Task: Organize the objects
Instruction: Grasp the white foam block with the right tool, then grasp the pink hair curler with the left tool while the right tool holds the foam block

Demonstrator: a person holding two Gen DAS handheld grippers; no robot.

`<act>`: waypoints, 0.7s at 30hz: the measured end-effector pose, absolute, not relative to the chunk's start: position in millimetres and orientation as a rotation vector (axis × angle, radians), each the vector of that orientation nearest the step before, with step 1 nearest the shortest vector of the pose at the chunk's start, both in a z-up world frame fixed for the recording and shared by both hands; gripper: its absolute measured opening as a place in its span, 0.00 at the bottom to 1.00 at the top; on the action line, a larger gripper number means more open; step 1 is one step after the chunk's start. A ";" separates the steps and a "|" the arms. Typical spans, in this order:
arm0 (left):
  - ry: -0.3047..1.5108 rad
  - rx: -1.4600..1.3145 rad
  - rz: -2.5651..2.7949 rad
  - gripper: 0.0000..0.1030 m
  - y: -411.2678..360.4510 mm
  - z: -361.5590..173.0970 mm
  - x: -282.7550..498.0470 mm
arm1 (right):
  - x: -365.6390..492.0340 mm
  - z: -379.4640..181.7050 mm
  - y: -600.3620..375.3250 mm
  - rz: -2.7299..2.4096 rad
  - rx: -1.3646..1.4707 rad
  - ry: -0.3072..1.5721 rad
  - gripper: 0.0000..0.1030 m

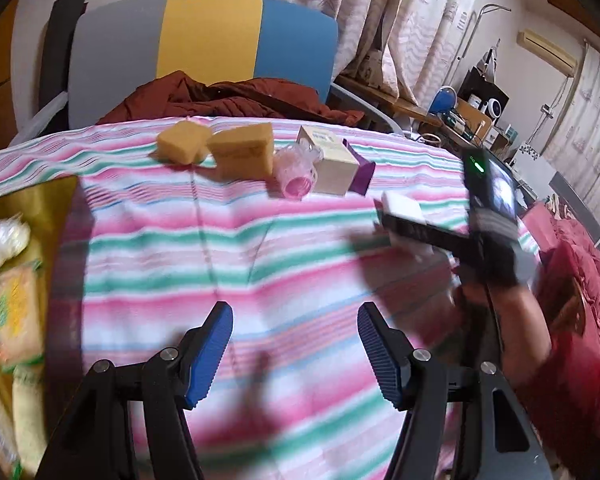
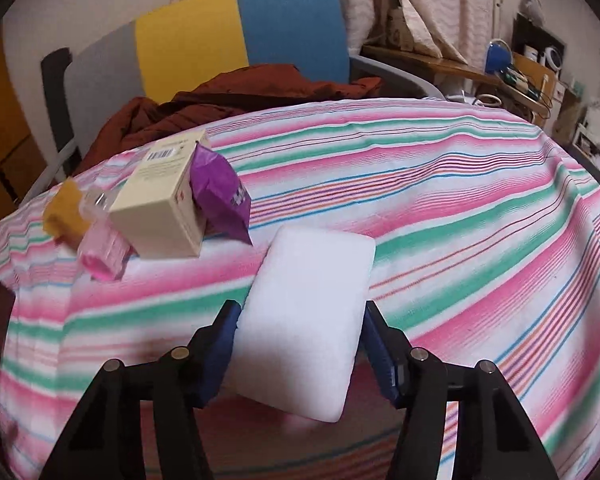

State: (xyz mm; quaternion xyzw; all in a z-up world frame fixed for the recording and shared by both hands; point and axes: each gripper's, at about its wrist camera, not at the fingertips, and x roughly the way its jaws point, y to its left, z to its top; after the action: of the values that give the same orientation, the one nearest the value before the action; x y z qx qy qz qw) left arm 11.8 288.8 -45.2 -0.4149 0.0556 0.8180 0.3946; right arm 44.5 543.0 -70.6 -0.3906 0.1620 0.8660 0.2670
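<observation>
**White sponge in the right gripper, left gripper wide and empty**

Counting along the far side of the striped cloth (image 1: 228,240): two yellow-brown sponges (image 1: 186,144) side by side, the second sponge (image 1: 242,150) blockier and touching the first. One clear pink bottle (image 1: 296,170) lies on its side just beside them. One cream box (image 1: 332,164) presses against the bottle, and one purple packet (image 1: 362,174) leans on the box's other side. That's five things in a tight row.

Off at the left edge sits a gold tray (image 1: 48,208) with several wrapped packets in it, too blurred and cut off to count properly.

Now the grippers. The left gripper (image 1: 296,354) hovers above the cloth, its blue pads spread far apart, nothing between them, touching nothing.

The right gripper (image 2: 298,350) is clamped on one white sponge (image 2: 308,316), a flat rounded block, with a blue pad pressed on each long side. The sponge sticks out forward past the fingertips, tilted, held clear above the cloth, near the purple packet (image 2: 220,196) and cream box (image 2: 164,204) but apart from both. From the left wrist view the same gripper (image 1: 404,224) shows at the right, blurred, gripped by a gloved hand (image 1: 492,248).

Behind the table stands one chair (image 1: 204,40) banded grey, yellow and blue, with a rust-red garment (image 1: 228,100) heaped on its seat.
</observation>
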 end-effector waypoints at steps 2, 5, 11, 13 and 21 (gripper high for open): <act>0.151 -1.049 2.075 0.64 309.4 -47.2 0.0 | 48.9 -71.9 542.7 2.348 -1.040 0.445 0.60; 0.177 -1.061 2.091 0.64 338.6 -50.9 -19.0 | 50.6 -72.9 538.6 2.352 -1.022 0.422 0.60; 0.196 -1.060 2.127 0.64 396.2 -61.0 -61.3 | 53.6 -75.8 542.1 2.373 -0.979 0.453 0.61; 0.226 -1.075 2.145 0.64 409.2 -67.5 -72.8 | 52.7 -77.1 541.9 2.374 -0.973 0.449 0.61; 0.137 -1.071 2.126 0.36 412.7 -85.6 -100.1 | 52.3 -79.3 542.1 2.385 -0.944 0.446 0.61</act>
State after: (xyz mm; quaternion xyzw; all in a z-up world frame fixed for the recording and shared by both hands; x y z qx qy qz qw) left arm -100.1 412.7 -85.6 -0.4172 0.0534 0.8286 0.3696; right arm 52.3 542.1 -79.3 -0.3494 0.1650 0.8832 0.2657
